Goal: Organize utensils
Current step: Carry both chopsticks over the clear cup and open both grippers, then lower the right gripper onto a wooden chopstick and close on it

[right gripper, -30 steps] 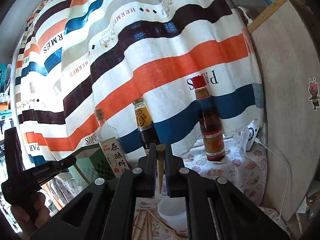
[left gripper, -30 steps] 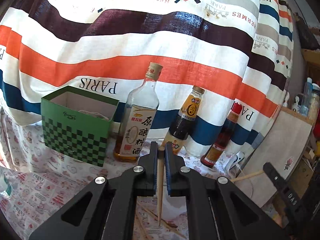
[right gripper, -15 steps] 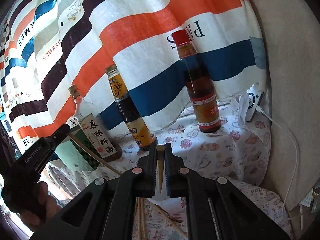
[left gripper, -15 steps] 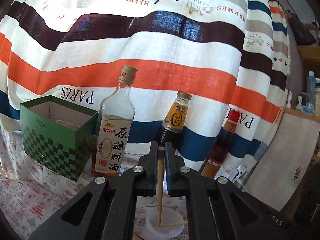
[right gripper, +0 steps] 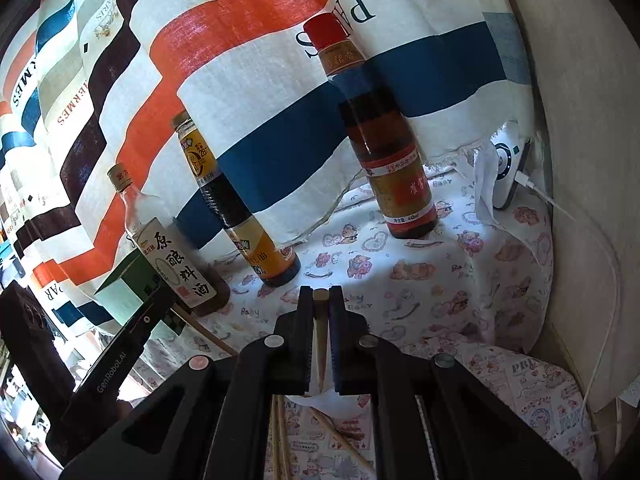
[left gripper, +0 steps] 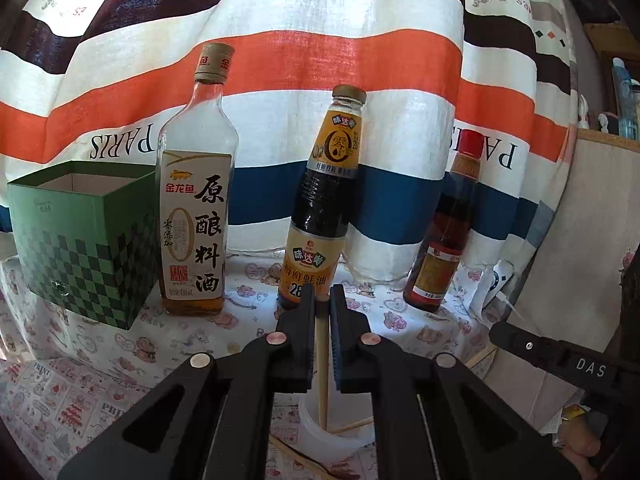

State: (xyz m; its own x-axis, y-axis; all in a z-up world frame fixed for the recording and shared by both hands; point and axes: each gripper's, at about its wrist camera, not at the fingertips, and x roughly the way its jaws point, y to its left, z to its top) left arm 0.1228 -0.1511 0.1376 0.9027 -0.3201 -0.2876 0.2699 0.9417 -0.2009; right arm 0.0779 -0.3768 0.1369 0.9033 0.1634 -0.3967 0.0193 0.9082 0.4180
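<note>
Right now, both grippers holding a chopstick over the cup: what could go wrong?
1. The white cup looks light; the left gripper's chopstick, tip already inside, could tip it.
2. The right gripper's chopstick may snag the one already lying across the rim.
3. The bottles stand close behind.

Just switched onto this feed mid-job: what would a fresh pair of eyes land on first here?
First, the three bottles standing in a row against the striped cloth: the clear cooking wine bottle, the dark oyster sauce bottle and the red-capped bottle. Next, the left gripper holds a chopstick upright, its tip down in the white cup. The right gripper pinches another chopstick.
</note>
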